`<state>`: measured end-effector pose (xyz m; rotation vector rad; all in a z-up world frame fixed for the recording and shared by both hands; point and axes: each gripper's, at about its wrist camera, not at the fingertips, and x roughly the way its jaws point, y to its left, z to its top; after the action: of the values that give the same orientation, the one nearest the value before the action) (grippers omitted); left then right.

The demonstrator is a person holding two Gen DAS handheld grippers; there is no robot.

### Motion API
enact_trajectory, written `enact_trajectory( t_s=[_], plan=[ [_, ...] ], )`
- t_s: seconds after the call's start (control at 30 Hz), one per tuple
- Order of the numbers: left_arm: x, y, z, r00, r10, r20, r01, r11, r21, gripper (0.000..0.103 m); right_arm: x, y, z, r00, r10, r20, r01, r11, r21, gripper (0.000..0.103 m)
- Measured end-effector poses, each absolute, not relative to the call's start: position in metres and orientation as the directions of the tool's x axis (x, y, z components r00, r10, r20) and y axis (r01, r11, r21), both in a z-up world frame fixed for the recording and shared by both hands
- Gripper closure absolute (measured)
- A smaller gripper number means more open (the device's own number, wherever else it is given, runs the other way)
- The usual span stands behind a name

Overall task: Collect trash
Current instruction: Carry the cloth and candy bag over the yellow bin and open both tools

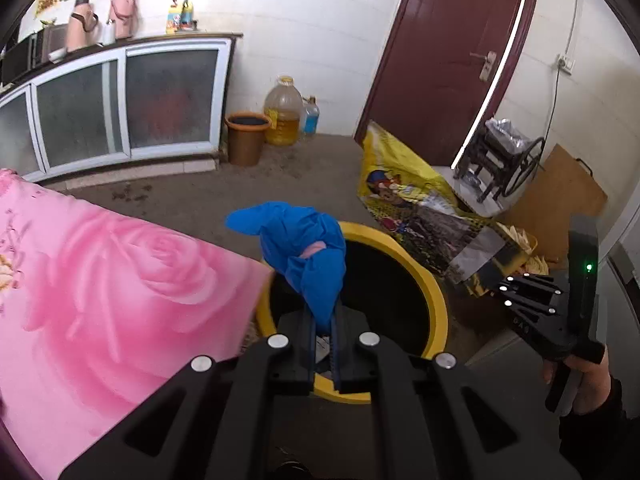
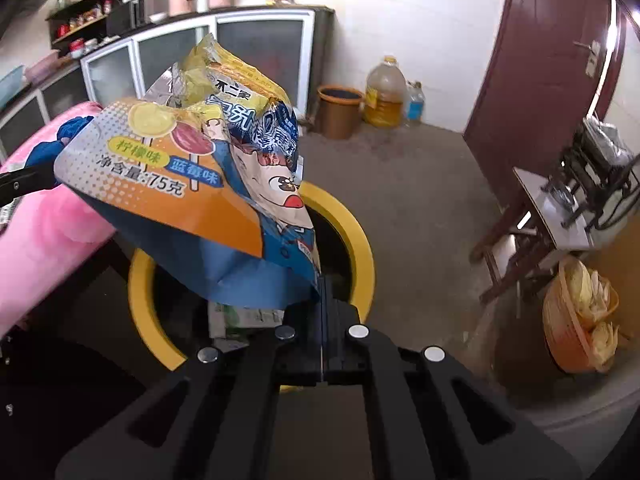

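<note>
My left gripper (image 1: pixel 323 322) is shut on a crumpled blue glove (image 1: pixel 304 250) and holds it over the mouth of a yellow-rimmed bin (image 1: pixel 434 292). My right gripper (image 2: pixel 324 286) is shut on a yellow and orange snack bag (image 2: pixel 192 184) and holds it above the same bin (image 2: pixel 362 248). In the left wrist view the snack bag (image 1: pixel 412 200) hangs at the right, with the right gripper's body (image 1: pixel 560 312) and the hand behind it. The blue glove (image 2: pixel 68 136) and left gripper also show at the left edge of the right wrist view. A paper carton (image 2: pixel 244 318) lies inside the bin.
A table with a pink rose cloth (image 1: pixel 100 300) stands left of the bin. A brown bin (image 1: pixel 246 138), an oil jug (image 1: pixel 283 112) and a blue bottle (image 1: pixel 310 116) stand by the far wall. A dark red door (image 1: pixel 452 60), a small table with a machine (image 2: pixel 568 204) and an orange basket (image 2: pixel 580 316) are on the right.
</note>
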<state>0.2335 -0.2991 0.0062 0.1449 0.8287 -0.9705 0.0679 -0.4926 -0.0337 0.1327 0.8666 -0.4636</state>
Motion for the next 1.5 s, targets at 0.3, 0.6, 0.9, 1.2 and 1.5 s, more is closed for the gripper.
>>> enact_trajectory(
  t_s=[0.3, 0.6, 0.9, 1.2, 1.5],
  plan=[
    [0.235, -0.355, -0.028, 0.212, -0.648, -0.731, 0.793, 0.552, -0.260, 0.098, 0.088, -0.507, -0.068, 0.481, -0.308, -0.821, 0.473, 0.879, -0.053, 0.103],
    [0.242, -0.375, -0.041, 0.185, -0.643, -0.743, 0.779, 0.557, -0.288, 0.083, 0.096, -0.515, -0.071, 0.474, -0.291, -0.831, 0.473, 0.880, -0.038, 0.102],
    [0.243, -0.364, -0.025, 0.228, -0.677, -0.700, 0.757, 0.575, -0.310, 0.040, 0.085, -0.522, -0.056, 0.509, -0.331, -0.794, 0.498, 0.866, -0.041, 0.035],
    [0.236, -0.341, 0.000, 0.320, -0.682, -0.658, 0.745, 0.610, -0.271, 0.008, 0.062, -0.515, -0.027, 0.542, -0.389, -0.745, 0.512, 0.856, -0.074, 0.026],
    [0.244, -0.248, 0.029, 0.504, -0.601, -0.620, 0.628, 0.748, -0.214, 0.008, 0.059, -0.478, -0.001, 0.700, -0.306, -0.645, 0.398, 0.918, -0.003, 0.026]
  ],
)
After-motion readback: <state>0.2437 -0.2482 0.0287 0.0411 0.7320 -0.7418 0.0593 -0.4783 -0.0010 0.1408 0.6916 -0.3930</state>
